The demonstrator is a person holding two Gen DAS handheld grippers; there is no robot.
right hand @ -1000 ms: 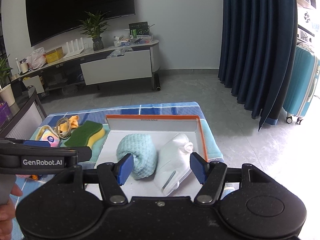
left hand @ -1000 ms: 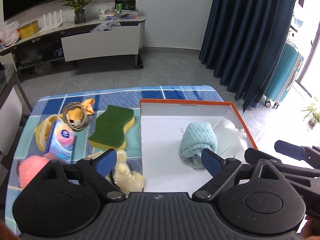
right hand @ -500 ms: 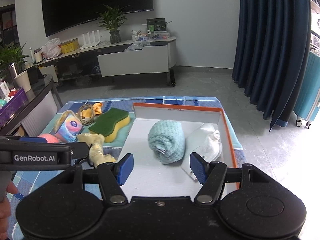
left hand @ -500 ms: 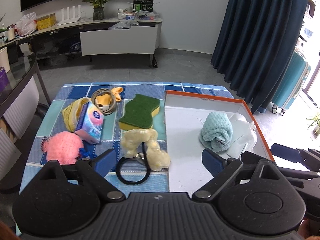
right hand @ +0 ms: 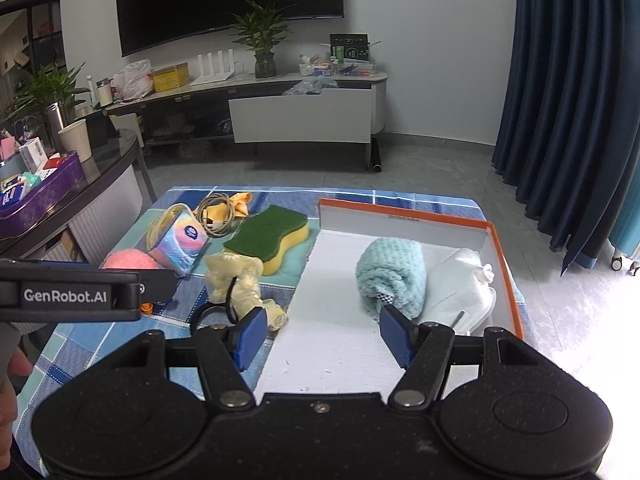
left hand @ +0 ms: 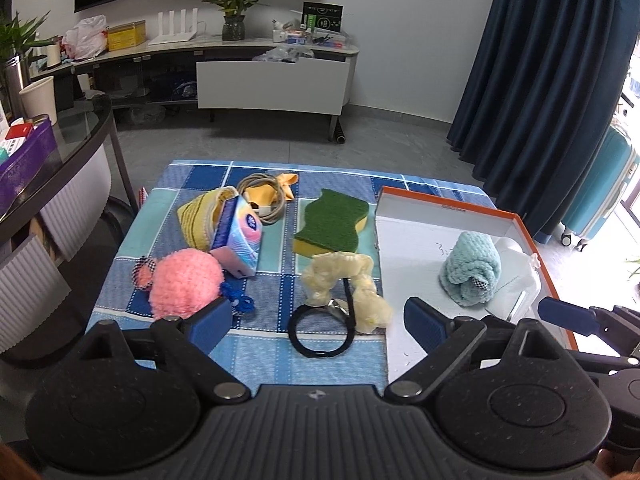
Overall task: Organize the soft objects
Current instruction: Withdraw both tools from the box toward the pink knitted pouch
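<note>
- The left gripper (left hand: 318, 320) is held over the near edge of the bench (left hand: 264, 344); its fingers (left hand: 210, 322) are spread wide and nothing is gripped.
- Between the left fingers and just ahead of them, a black hair tie (left hand: 322, 330) is seen, with a cream glove (left hand: 344, 280) lying across it.
- Just beyond the left finger, a pink pompom (left hand: 184, 284) is seen; past it a tissue pack (left hand: 240, 240) leans on a yellow pouch (left hand: 196, 218).
- Farther ahead, a sponge (left hand: 330, 226) and a coiled cable (left hand: 260, 198) are found.
- The right gripper (right hand: 322, 334) is held over the near part of the box (right hand: 502, 256); its fingers (right hand: 250, 338) are released and empty.
- Just ahead of the right finger, a teal cloth roll (right hand: 392, 274) is seen inside the box, touching a white mask (right hand: 460, 288) to its right.
- The glove lies just beyond the left finger of the right gripper, outside the box.
</note>
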